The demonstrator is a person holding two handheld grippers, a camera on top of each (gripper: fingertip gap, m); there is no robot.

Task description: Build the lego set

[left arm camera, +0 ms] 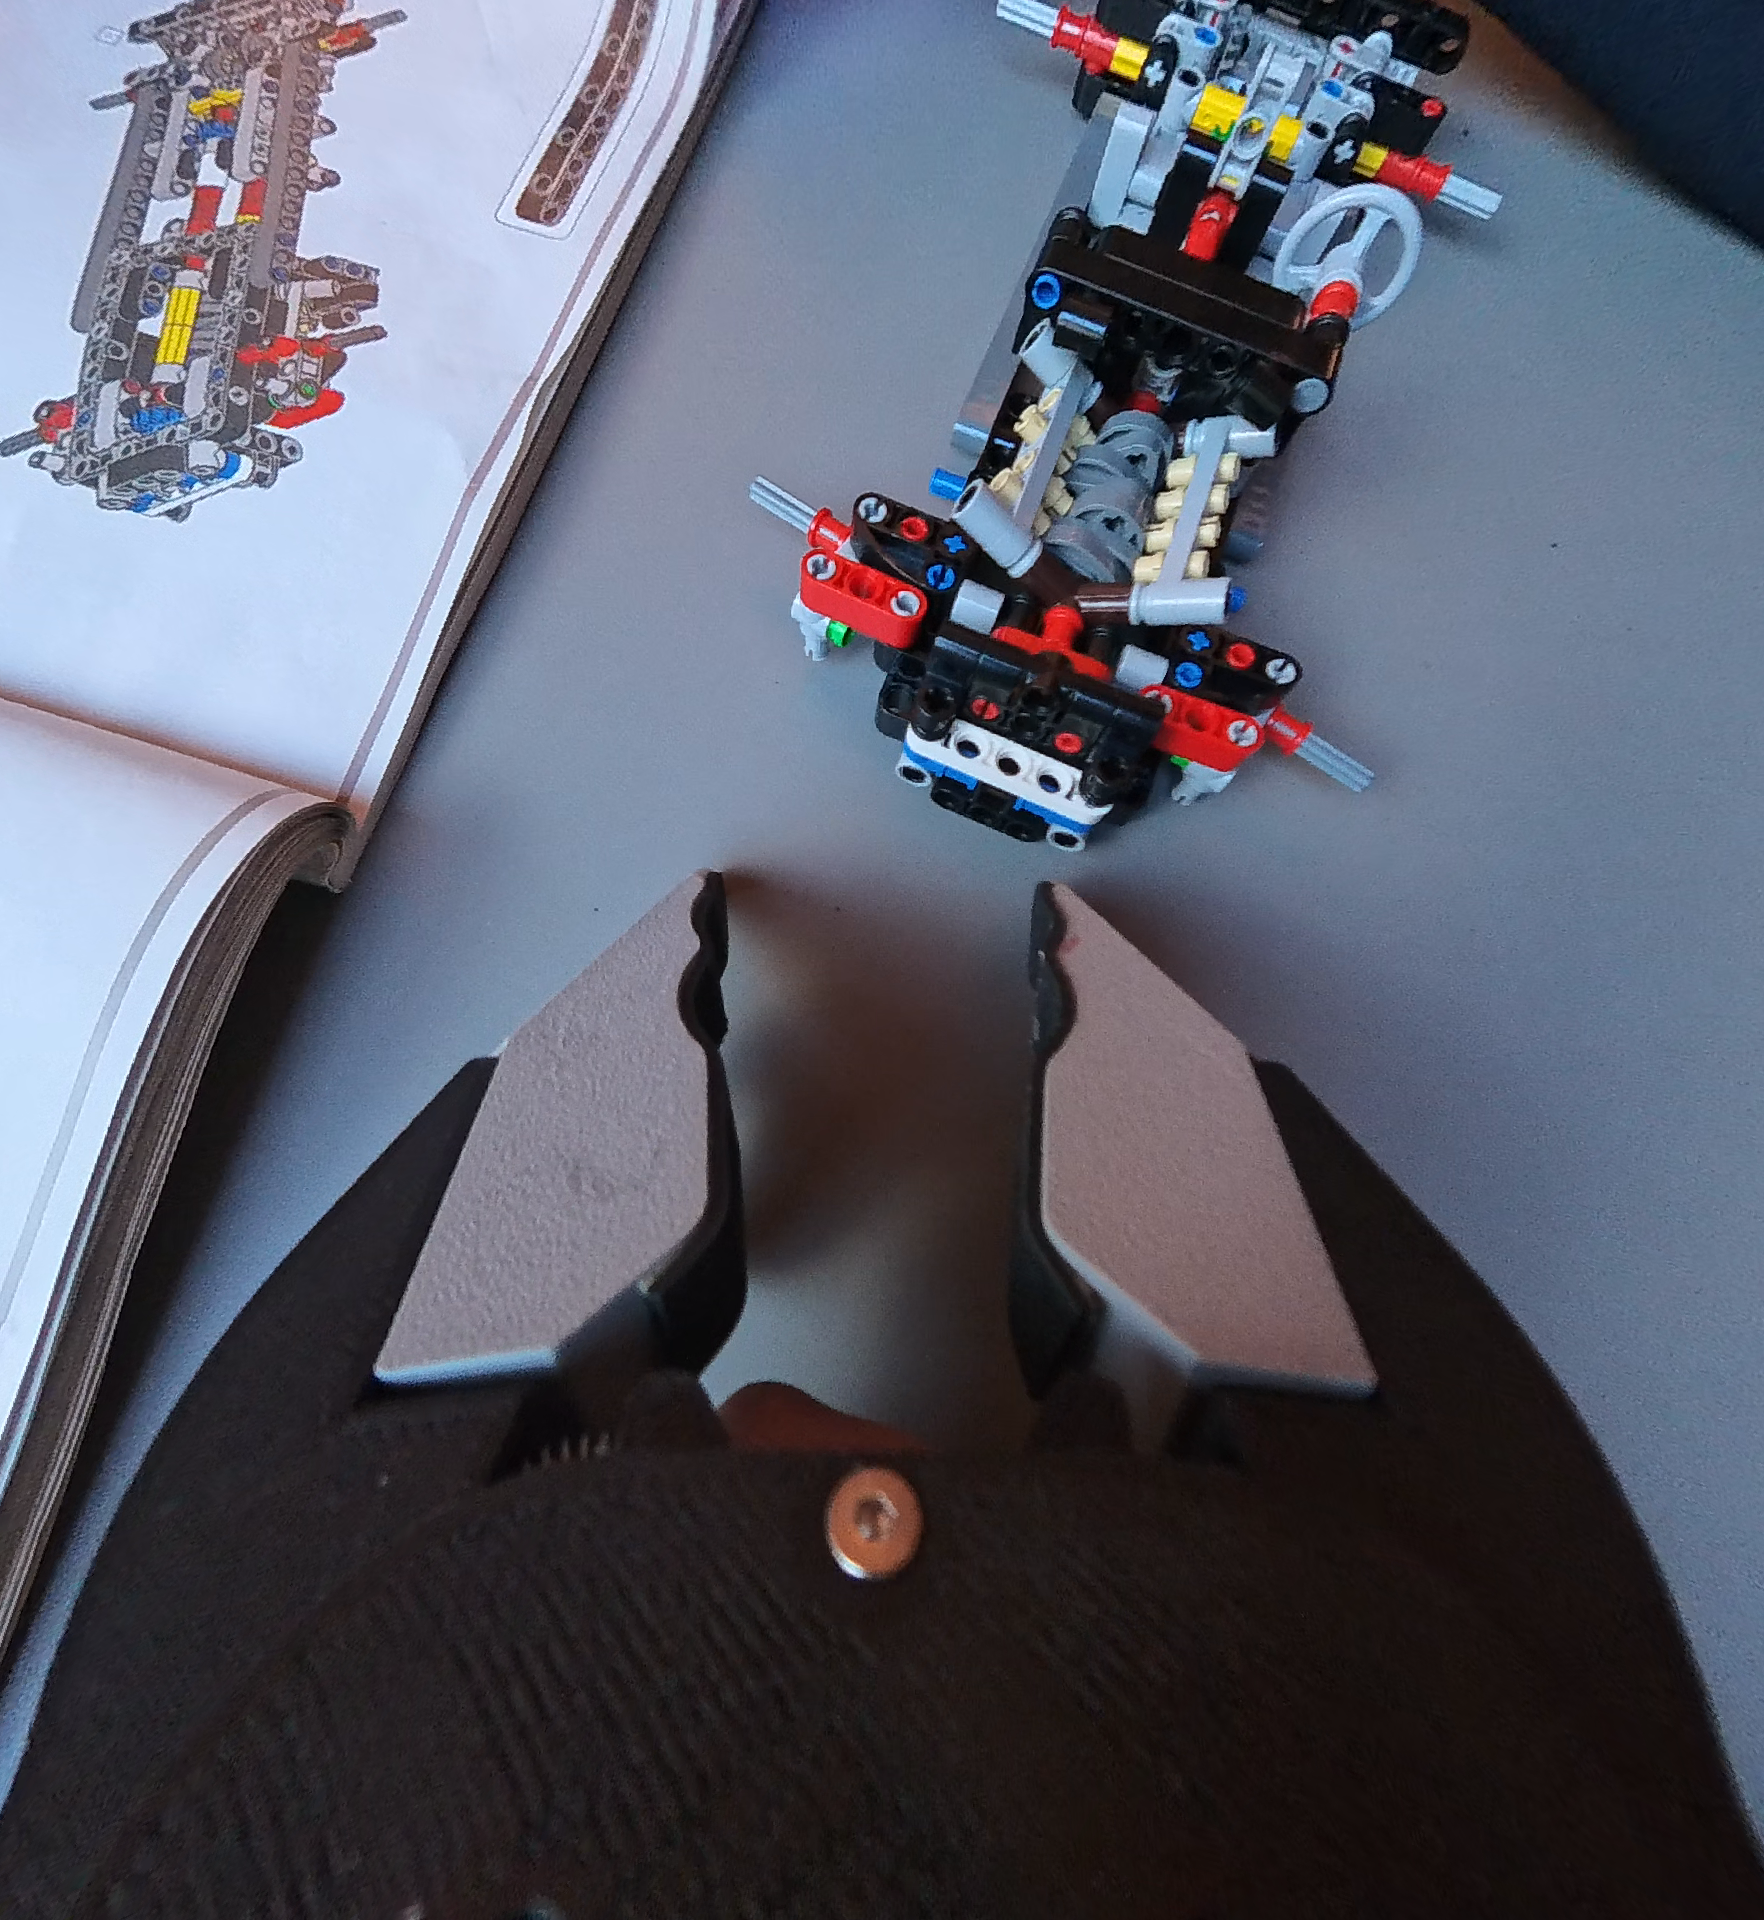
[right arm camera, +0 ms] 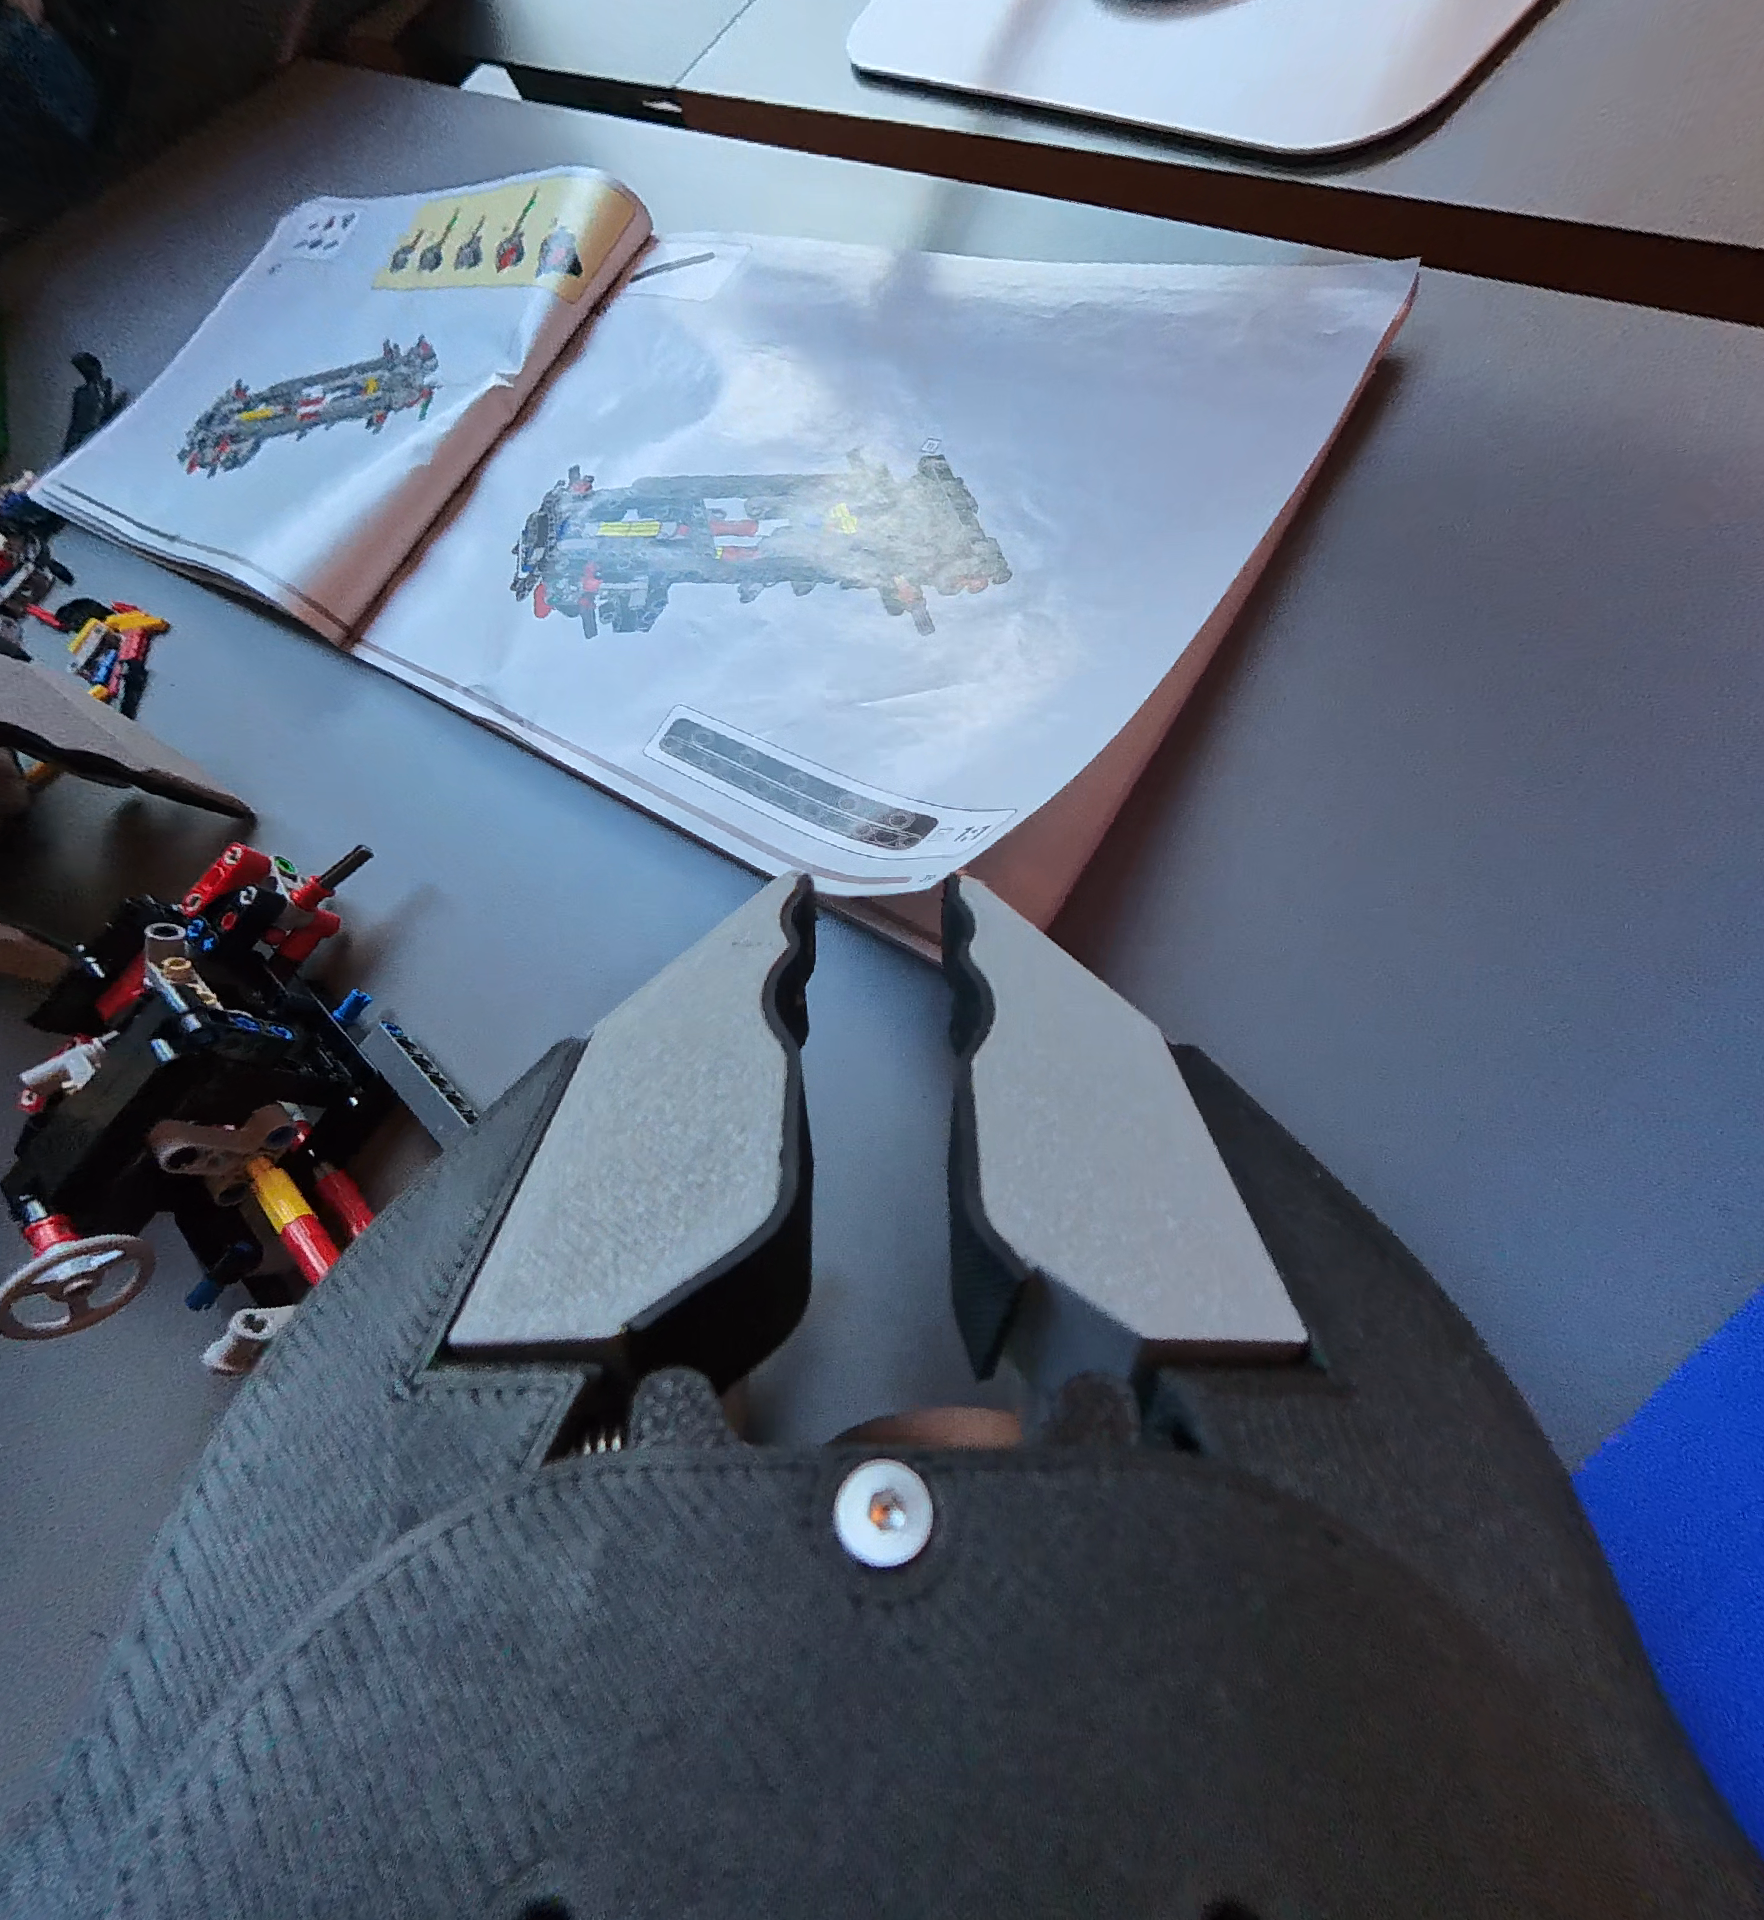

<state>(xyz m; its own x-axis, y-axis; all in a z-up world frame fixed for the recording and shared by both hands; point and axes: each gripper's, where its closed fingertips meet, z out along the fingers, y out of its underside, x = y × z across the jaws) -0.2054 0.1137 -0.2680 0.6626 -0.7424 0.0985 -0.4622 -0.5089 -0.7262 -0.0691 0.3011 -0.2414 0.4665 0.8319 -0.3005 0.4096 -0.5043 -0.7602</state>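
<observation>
Both tongs open, 1 chassis, 1 manual

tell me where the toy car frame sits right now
In the left wrist view, the toy car frame lies on the grey table, right of the open booklet.

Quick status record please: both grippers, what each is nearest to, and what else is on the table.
left gripper: open, nothing between the fingers, above bare grey table
nearest to left gripper: brick-built car chassis, its white and blue end facing the fingertips, apart from them
right gripper: open with a narrow gap, nothing gripped
nearest to right gripper: lifted corner of the top page of the open instruction booklet, just beyond the fingertips; contact cannot be told
other items: loose brick pieces beyond the chassis in the right wrist view
</observation>
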